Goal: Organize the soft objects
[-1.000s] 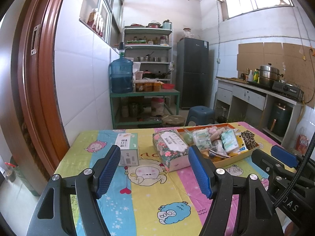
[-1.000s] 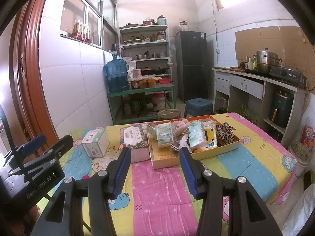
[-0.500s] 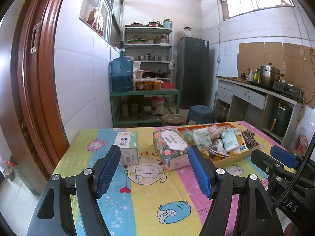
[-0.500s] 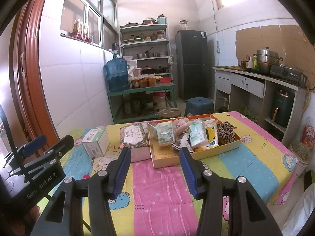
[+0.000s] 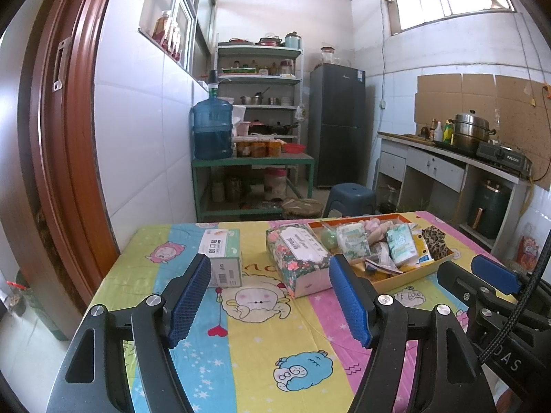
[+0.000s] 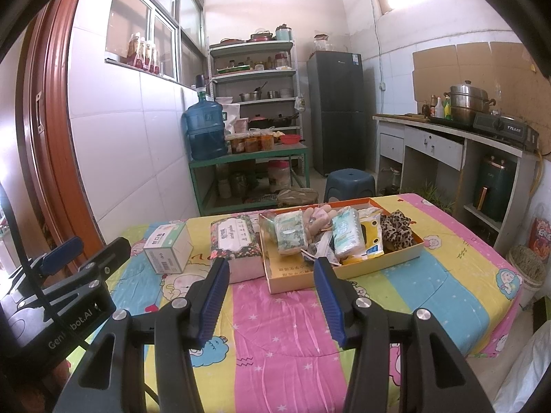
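An orange cardboard tray (image 6: 344,270) sits at the far side of the table, filled with soft items: tissue packs (image 6: 291,232), a leopard-print cloth (image 6: 397,232), a yellow pack (image 6: 370,237) and pink pieces. It also shows in the left wrist view (image 5: 409,273). A floral tissue box (image 5: 298,258) (image 6: 237,244) lies left of the tray. A white and green mask box (image 5: 224,256) (image 6: 168,247) lies further left. My left gripper (image 5: 270,297) is open and empty above the near table. My right gripper (image 6: 272,301) is open and empty, just short of the tray.
The table carries a colourful cartoon cloth (image 5: 248,354). Beyond it stand a green shelf with a water jug (image 5: 211,130), a dark fridge (image 5: 339,124), a blue stool (image 5: 351,196) and a counter with a pot (image 5: 471,134). A brown door frame (image 5: 58,158) is on the left.
Both views have shifted only slightly. The grippers stay open and nothing on the table has moved.
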`<state>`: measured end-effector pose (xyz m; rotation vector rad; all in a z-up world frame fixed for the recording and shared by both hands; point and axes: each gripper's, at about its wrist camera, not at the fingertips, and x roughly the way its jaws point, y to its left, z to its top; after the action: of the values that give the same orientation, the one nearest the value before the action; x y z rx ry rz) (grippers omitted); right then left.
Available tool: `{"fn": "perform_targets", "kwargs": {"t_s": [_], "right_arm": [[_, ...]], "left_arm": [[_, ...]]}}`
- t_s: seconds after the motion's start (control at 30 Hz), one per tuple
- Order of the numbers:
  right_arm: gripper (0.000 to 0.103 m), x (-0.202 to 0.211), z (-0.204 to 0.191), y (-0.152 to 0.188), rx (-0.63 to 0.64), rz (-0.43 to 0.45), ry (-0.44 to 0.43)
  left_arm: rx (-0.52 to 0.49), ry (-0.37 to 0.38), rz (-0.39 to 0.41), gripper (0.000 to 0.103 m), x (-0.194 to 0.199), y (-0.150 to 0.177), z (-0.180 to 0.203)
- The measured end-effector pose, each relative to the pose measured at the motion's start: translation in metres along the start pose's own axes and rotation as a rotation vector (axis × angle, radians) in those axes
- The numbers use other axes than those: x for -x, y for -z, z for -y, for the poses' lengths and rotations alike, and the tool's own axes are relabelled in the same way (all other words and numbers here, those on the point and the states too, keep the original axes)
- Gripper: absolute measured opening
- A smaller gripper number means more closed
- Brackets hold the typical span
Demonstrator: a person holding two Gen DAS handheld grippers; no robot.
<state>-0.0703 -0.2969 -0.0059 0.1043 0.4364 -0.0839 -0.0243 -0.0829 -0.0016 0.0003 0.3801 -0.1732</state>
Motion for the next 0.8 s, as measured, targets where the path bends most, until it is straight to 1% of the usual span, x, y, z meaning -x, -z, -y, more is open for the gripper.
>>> {"fn": "perform_targets", "kwargs": {"t_s": [0.8], "right_arm": [[0.051,0.0003,-0.001,-0.001,0.0,0.0,0.001]], "left_arm": [[0.001,0.001,-0.002,0.073,-0.0003,-0.0012,-0.001]]}}
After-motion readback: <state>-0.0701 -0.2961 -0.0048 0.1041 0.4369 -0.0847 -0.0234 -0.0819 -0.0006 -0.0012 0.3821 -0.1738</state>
